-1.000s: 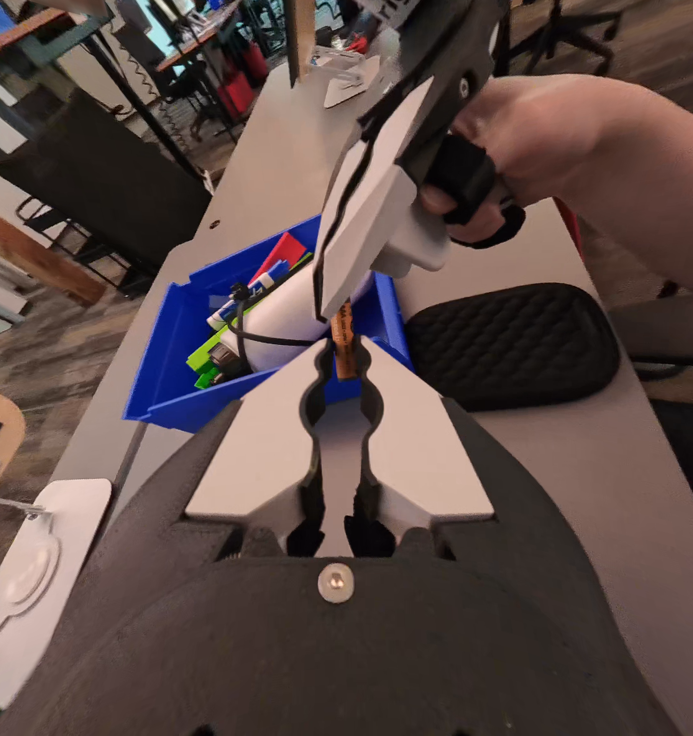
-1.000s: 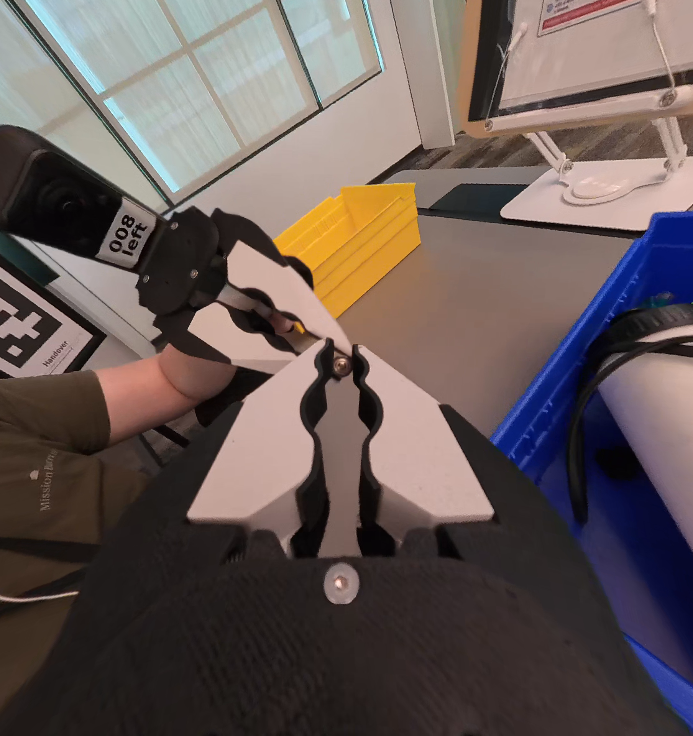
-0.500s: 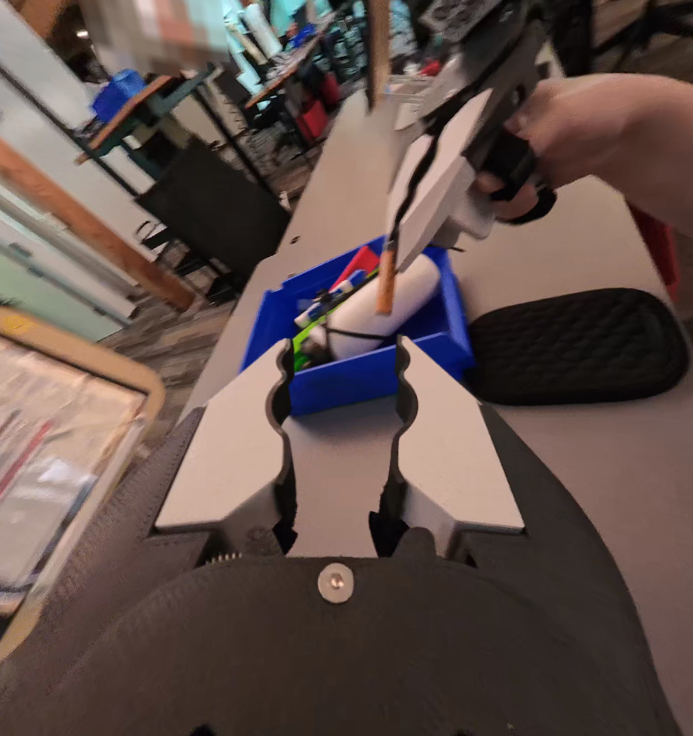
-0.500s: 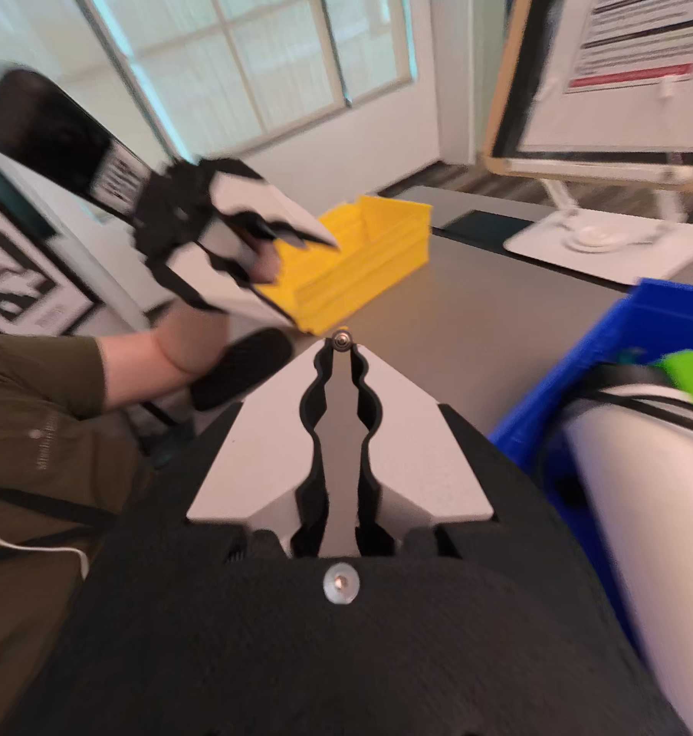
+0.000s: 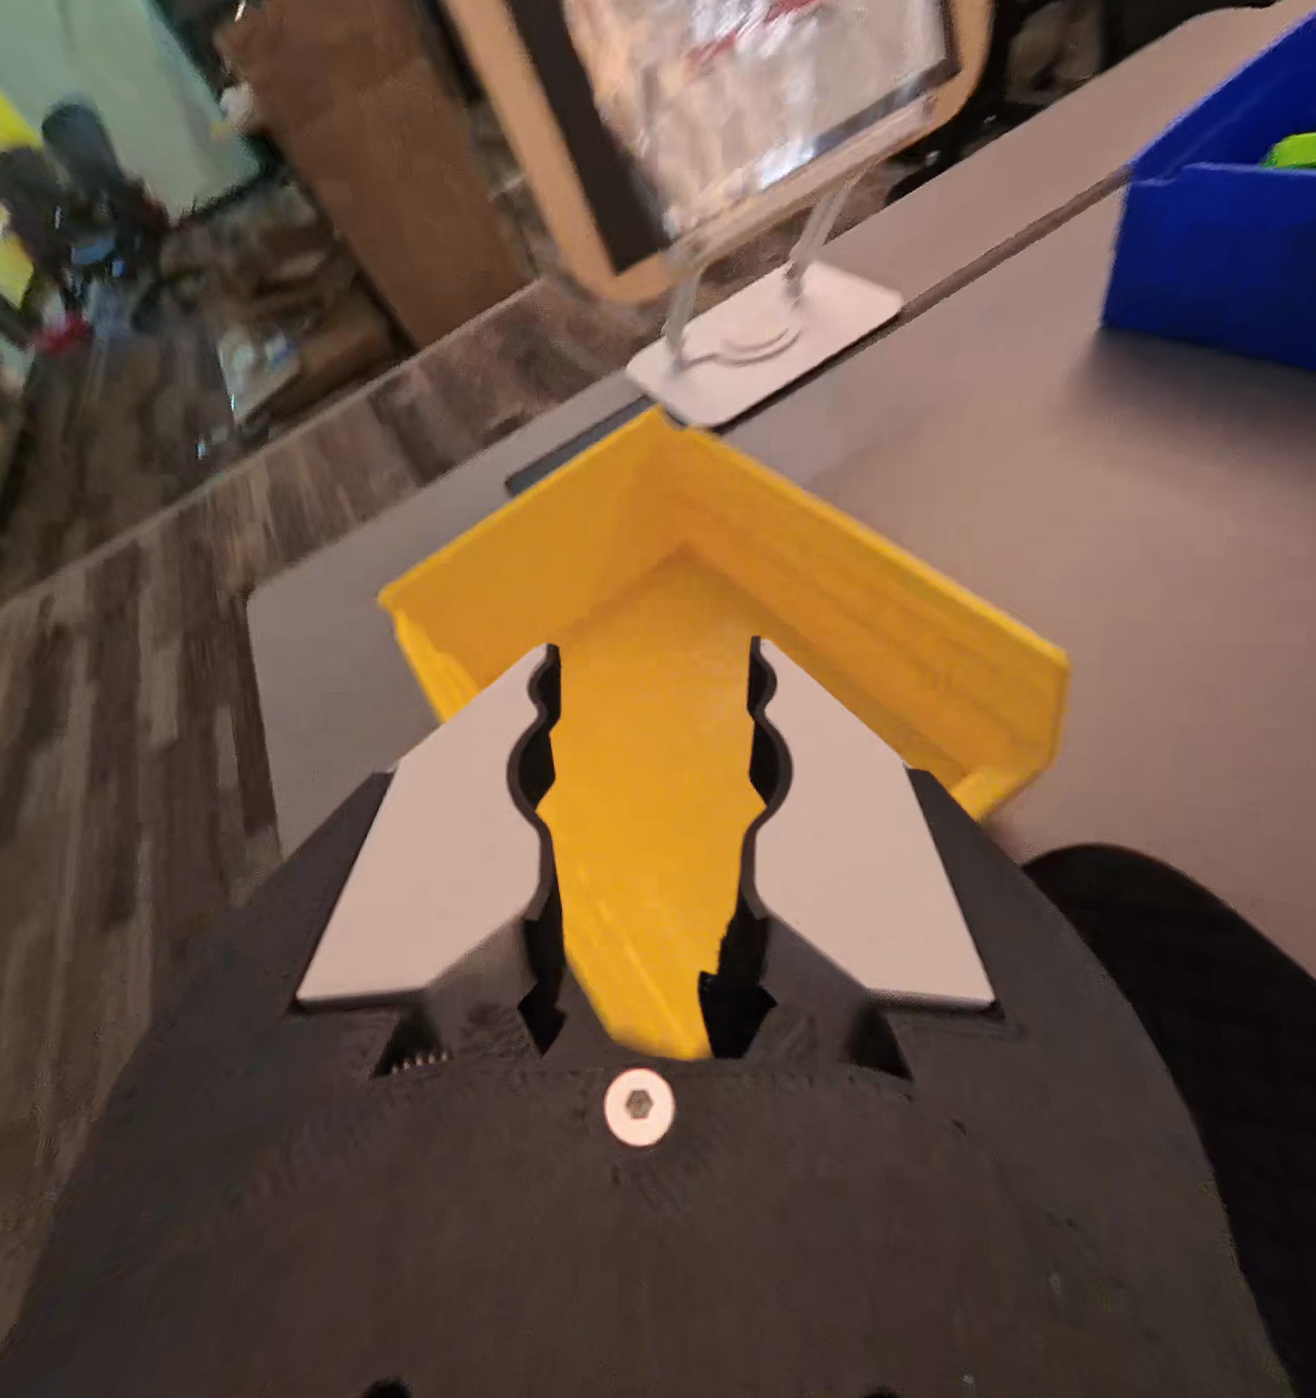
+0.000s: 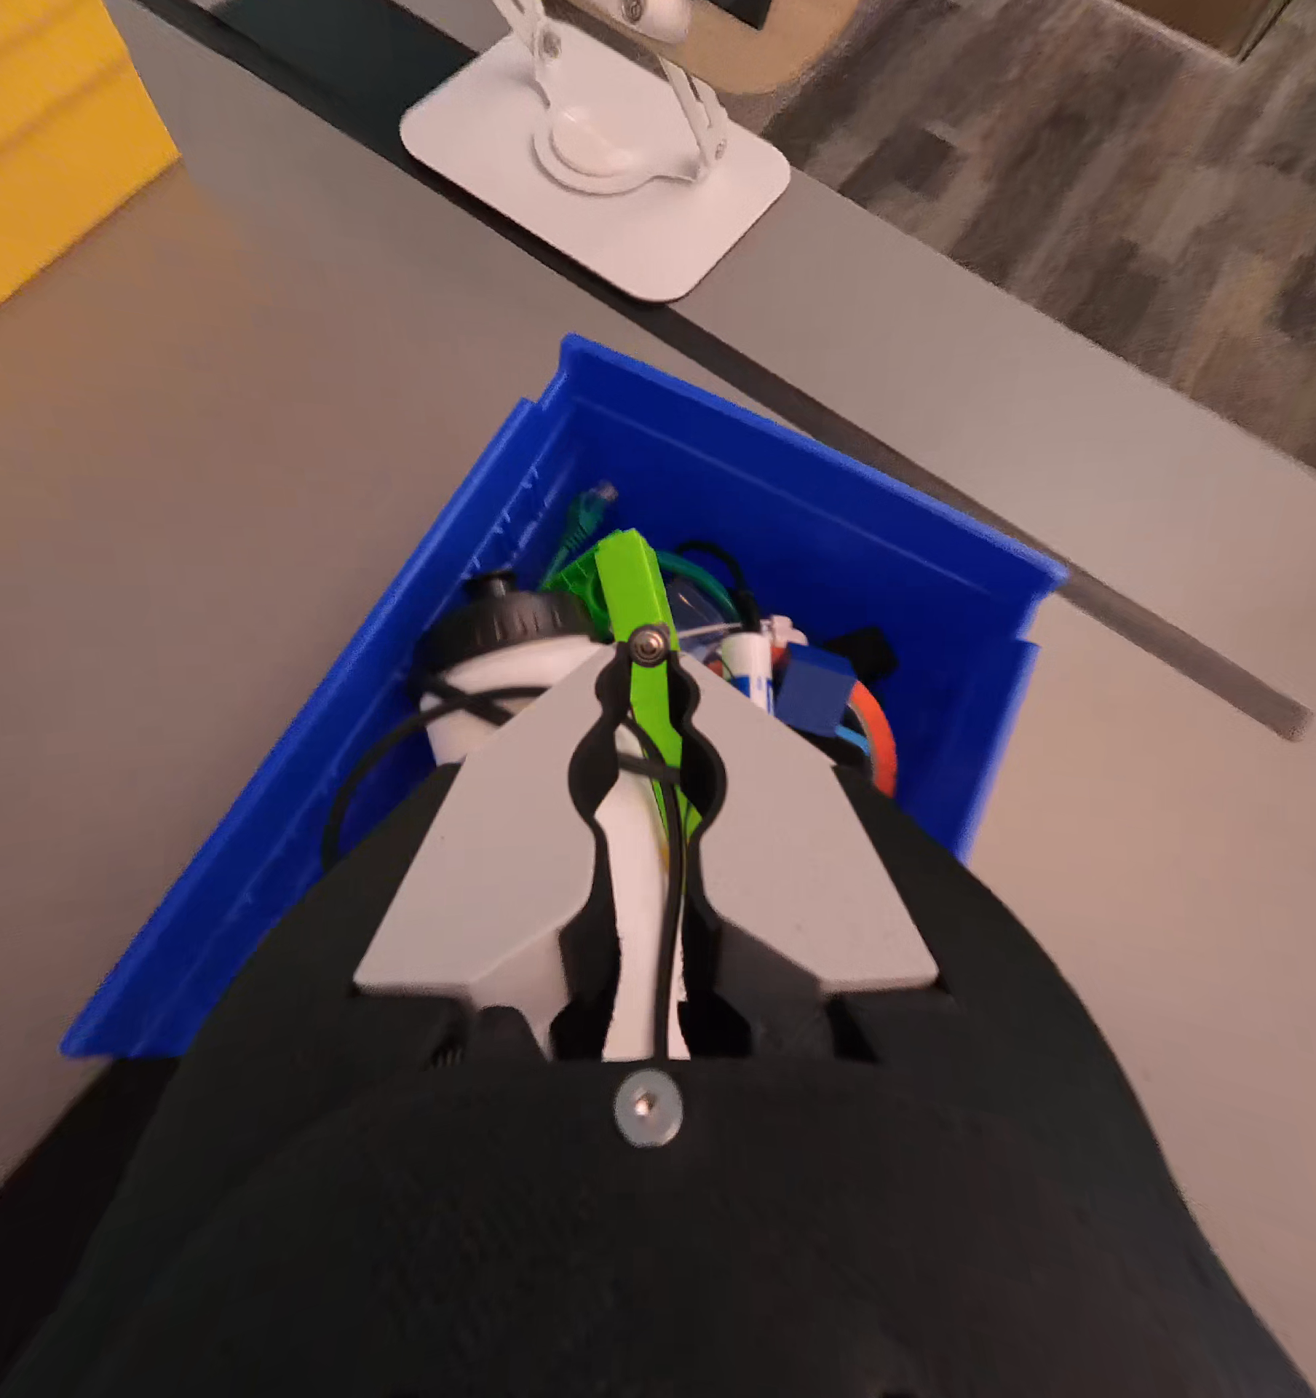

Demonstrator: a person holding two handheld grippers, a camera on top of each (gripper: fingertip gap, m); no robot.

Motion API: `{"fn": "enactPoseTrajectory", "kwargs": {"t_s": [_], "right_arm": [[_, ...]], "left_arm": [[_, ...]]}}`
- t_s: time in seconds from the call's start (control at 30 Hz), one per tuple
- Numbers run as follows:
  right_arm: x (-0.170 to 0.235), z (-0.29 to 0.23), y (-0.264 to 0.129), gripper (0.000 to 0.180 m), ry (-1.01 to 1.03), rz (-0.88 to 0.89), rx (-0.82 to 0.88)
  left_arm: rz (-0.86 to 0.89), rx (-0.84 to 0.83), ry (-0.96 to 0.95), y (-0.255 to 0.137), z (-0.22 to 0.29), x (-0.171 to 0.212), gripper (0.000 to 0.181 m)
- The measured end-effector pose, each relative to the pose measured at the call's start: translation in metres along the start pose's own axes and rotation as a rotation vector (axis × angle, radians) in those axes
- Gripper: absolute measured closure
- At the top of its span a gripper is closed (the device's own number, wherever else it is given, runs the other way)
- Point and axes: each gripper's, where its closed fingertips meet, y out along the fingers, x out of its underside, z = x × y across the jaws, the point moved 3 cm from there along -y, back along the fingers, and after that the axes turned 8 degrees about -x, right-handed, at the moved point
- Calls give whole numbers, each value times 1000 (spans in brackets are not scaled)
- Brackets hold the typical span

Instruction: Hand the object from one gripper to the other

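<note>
My right gripper is shut on a thin stick-like object. Only its round silver end shows, pinched between the fingertips. The gripper hangs over the blue bin, which holds a white bottle, a green plastic piece, markers and cables. My left gripper is open and empty. It points into the empty yellow bin. Neither gripper shows in the other's view.
A white stand base with a framed sheet above it sits at the table's far edge. The blue bin is at the right of the left wrist view. A black pad lies near the left gripper. One gripper's finger ends stand about 55 centimetres off the other's.
The left gripper let go of the object, opened and swung away to the yellow bin. The right gripper kept the object and turned down over the blue bin.
</note>
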Motion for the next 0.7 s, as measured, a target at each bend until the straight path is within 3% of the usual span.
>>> {"fn": "enactPoseTrajectory", "kwargs": {"t_s": [0.07, 0.17, 0.27, 0.4, 0.5, 0.7], "right_arm": [[4, 9, 13, 171, 76, -3, -31], [24, 25, 22, 148, 85, -65, 4], [31, 31, 12, 149, 84, -12, 71], [37, 32, -24, 141, 119, 152, 172], [61, 41, -57, 122, 150, 193, 299], [108, 57, -91, 119, 295, 194, 363]], "left_arm": [[-43, -50, -72, -8, -20, 30, 129], [-78, -106, -173, -12, -41, 70, 126], [-95, -81, -316, -5, -50, 98, 119], [-46, -1, -451, 3, -51, 107, 119], [-57, 18, -472, 9, -49, 112, 117], [-154, 6, -424, 19, -40, 118, 109]]}}
